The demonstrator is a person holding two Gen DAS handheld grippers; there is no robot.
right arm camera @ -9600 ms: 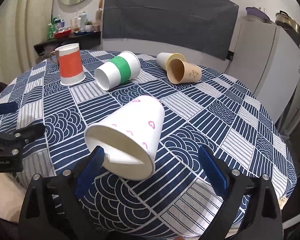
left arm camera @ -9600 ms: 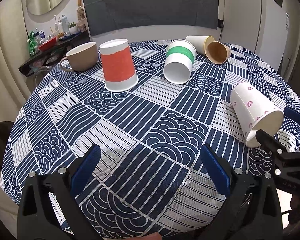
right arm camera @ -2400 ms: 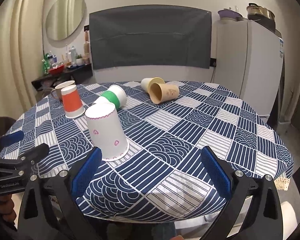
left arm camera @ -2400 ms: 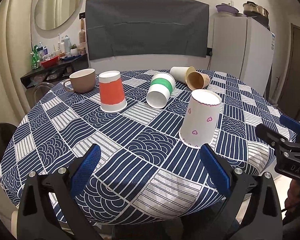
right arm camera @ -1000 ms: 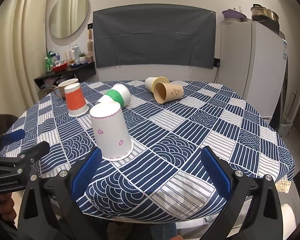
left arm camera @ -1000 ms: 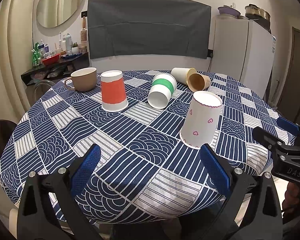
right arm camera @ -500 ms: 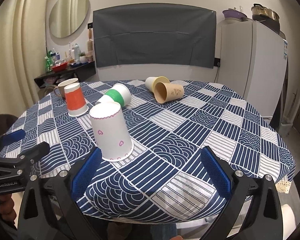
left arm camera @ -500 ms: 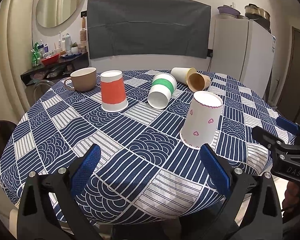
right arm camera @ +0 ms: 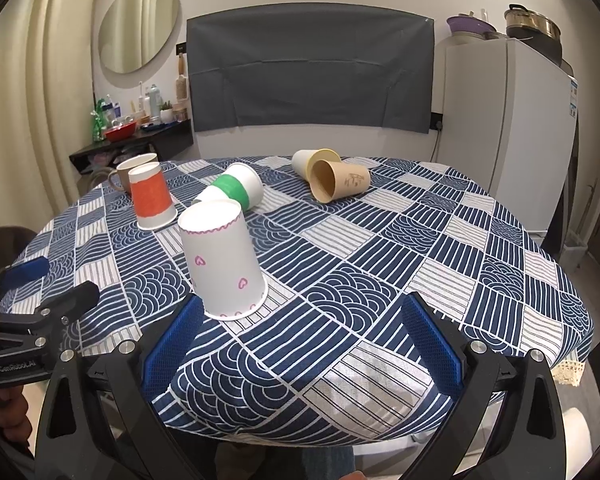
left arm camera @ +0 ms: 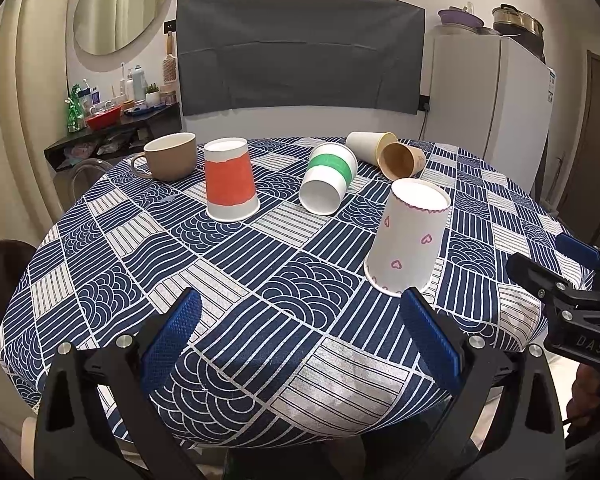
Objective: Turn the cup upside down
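A white paper cup with pink hearts (left arm camera: pixel 408 240) stands upside down, mouth on the tablecloth; it also shows in the right wrist view (right arm camera: pixel 224 260). My left gripper (left arm camera: pixel 300 340) is open and empty near the table's front edge, left of the heart cup. My right gripper (right arm camera: pixel 300 344) is open and empty, just in front and right of the cup. Each gripper shows in the other's view, the right gripper (left arm camera: pixel 556 256) at the right edge and the left gripper (right arm camera: pixel 56 284) at the left edge.
On the round blue-patterned table (left arm camera: pixel 260 320) an orange cup (left arm camera: pixel 230 184) stands upside down. A green-banded cup (left arm camera: pixel 328 188), a brown cup (left arm camera: pixel 400 160) and a cream cup (left arm camera: pixel 366 145) lie on their sides. A brown mug (left arm camera: pixel 170 156) stands far left. A fridge (left arm camera: pixel 496 96) is behind.
Over the last half second nothing has visibly moved. Earlier the heart cup lay on its side by my right gripper; now it stands upside down and both grippers are pulled back.
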